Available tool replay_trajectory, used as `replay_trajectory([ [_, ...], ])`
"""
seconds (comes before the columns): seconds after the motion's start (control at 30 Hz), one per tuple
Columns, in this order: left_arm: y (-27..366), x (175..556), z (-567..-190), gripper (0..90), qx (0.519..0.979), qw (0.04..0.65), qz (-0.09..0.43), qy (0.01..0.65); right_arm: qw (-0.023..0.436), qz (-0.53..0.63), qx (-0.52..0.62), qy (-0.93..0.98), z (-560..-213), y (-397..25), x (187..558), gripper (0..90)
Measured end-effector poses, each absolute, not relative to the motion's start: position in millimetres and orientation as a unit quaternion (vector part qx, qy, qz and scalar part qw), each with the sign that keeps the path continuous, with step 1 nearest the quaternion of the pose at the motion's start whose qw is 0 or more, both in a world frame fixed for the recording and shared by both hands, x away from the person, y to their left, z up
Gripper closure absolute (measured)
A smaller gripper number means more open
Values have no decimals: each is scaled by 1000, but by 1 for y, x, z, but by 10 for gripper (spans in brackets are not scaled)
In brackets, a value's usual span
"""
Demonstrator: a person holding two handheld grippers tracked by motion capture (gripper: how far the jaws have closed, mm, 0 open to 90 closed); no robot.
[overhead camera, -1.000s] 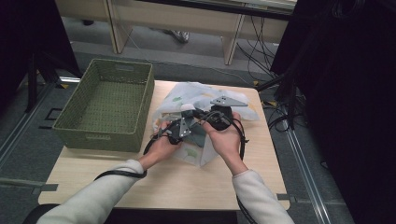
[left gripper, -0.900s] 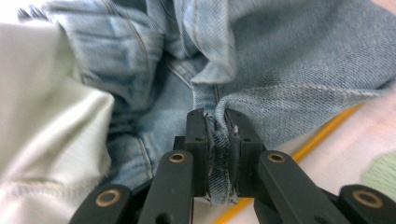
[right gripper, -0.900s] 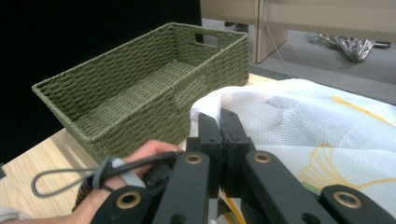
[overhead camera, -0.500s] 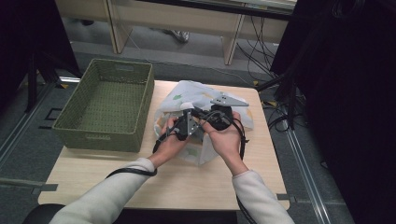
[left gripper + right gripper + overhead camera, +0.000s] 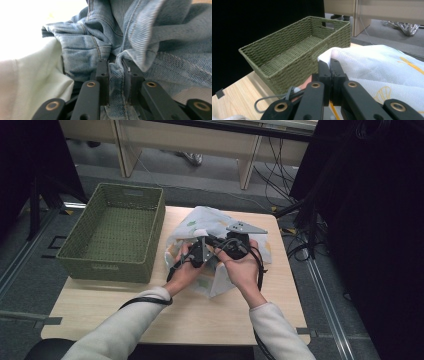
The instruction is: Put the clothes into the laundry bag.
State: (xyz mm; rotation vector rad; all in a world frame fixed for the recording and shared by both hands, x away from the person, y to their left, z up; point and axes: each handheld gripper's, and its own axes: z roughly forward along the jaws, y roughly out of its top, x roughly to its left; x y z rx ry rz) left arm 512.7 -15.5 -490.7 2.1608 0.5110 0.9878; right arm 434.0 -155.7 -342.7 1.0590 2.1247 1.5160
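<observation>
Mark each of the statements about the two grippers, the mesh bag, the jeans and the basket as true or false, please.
1. The left gripper is shut on a fold of the denim jeans. True.
2. The right gripper is wide open above the table. False: it is shut on the edge of the white mesh bag.
3. The green woven basket holds folded clothes. False: the basket is empty.
4. The basket stands to the left of the bag in the high view. True.
5. The jeans lie in the basket. False: they are at the bag, by the left gripper.
</observation>
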Motion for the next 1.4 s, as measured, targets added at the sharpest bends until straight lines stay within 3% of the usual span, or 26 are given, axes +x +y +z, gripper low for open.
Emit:
replay_trajectory([
  [0.1, -12, 506, -492, 669, 829, 374, 353, 221, 165, 527, 376, 744, -344, -159, 436, 900],
  [0.13, -9, 505, -489, 633, 829, 366, 370, 206, 165, 527, 379, 743, -345, -161, 438, 900],
  [0.27, 3, 498, -485, 454, 839, 385, 329, 199, 167, 524, 386, 741, -345, -165, 440, 900],
  [0.4, 12, 484, -480, 387, 838, 396, 326, 186, 169, 523, 384, 742, -345, -165, 440, 900],
  [0.57, 19, 469, -477, 389, 847, 392, 325, 152, 168, 521, 384, 744, -346, -164, 440, 900],
  [0.7, 17, 463, -483, 454, 859, 376, 326, 117, 167, 519, 384, 745, -346, -164, 440, 900],
  [0.9, 1, 474, -499, 397, 868, 361, 333, 64, 165, 519, 384, 746, -346, -163, 440, 900],
  [1.0, -7, 484, -508, 444, 877, 357, 315, 59, 163, 519, 385, 745, -346, -164, 440, 900],
  [1.03, -9, 487, -508, 495, 878, 357, 313, 62, 162, 520, 384, 746, -346, -163, 440, 900],
  [1.1, -11, 490, -506, 695, 880, 344, 320, 69, 160, 523, 384, 744, -346, -163, 439, 900],
  [1.17, -12, 494, -504, 800, 873, 350, 327, 94, 160, 526, 384, 742, -344, -163, 438, 900],
  [1.4, -22, 507, -489, 820, 826, 373, 393, 156, 161, 537, 379, 736, -340, -163, 436, 900],
])
